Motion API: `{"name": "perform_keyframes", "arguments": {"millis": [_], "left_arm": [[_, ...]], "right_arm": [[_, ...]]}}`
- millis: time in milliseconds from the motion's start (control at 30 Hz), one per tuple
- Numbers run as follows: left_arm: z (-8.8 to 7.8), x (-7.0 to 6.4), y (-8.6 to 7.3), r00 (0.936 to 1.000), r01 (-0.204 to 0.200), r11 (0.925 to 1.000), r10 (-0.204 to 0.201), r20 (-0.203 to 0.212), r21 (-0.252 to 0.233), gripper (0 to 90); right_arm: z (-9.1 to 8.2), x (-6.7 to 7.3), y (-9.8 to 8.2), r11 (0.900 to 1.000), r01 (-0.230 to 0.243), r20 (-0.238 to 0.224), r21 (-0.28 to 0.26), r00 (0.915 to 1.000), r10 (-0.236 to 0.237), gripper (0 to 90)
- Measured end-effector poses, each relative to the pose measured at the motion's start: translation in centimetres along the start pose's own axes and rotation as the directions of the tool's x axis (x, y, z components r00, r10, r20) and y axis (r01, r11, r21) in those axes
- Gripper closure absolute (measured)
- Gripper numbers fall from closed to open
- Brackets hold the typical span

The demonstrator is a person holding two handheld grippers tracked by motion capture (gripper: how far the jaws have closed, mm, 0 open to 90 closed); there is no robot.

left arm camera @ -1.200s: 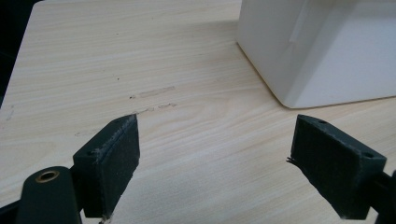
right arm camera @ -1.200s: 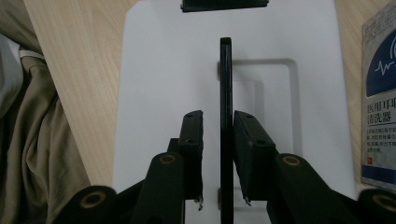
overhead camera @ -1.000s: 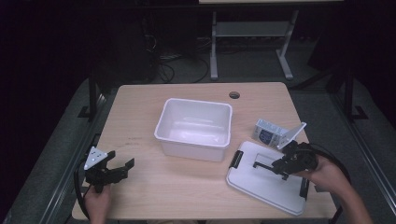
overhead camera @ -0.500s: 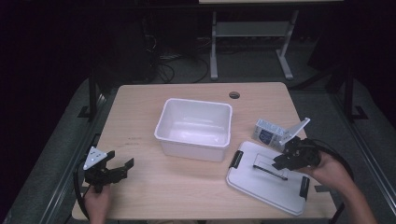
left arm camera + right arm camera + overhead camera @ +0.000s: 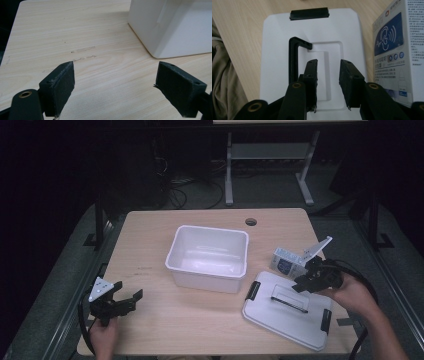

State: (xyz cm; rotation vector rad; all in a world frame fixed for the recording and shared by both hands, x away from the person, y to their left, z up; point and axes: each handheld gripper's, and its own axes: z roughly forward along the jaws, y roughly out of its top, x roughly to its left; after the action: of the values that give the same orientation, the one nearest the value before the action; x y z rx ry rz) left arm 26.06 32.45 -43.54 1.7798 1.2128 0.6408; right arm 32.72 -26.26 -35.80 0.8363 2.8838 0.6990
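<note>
Left hand-held gripper (image 5: 124,296) wide open near desk (image 5: 150,235) left edge; right hand-held gripper (image 5: 300,281) narrowly parted, empty, over lid (image 5: 285,312) w/ black handle (image 5: 293,58).

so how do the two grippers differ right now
The left gripper has its jaws spread wide over bare table, holding nothing. The right gripper has its jaws close together but not shut, over the white lid beside its black handle. Both are black, hand-held and empty.
</note>
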Motion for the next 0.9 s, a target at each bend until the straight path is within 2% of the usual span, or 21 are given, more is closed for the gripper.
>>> {"name": "perform_keyframes", "arguments": {"millis": [900], "left_arm": [[0.1,-0.1,0.0,1.0000,-0.006,1.0000,0.006,-0.001,-0.005,14.9]], "right_arm": [[-0.3,-2.0,0.9,0.999,-0.033,0.035,-0.011,0.9988,0.033,60.8]]}}
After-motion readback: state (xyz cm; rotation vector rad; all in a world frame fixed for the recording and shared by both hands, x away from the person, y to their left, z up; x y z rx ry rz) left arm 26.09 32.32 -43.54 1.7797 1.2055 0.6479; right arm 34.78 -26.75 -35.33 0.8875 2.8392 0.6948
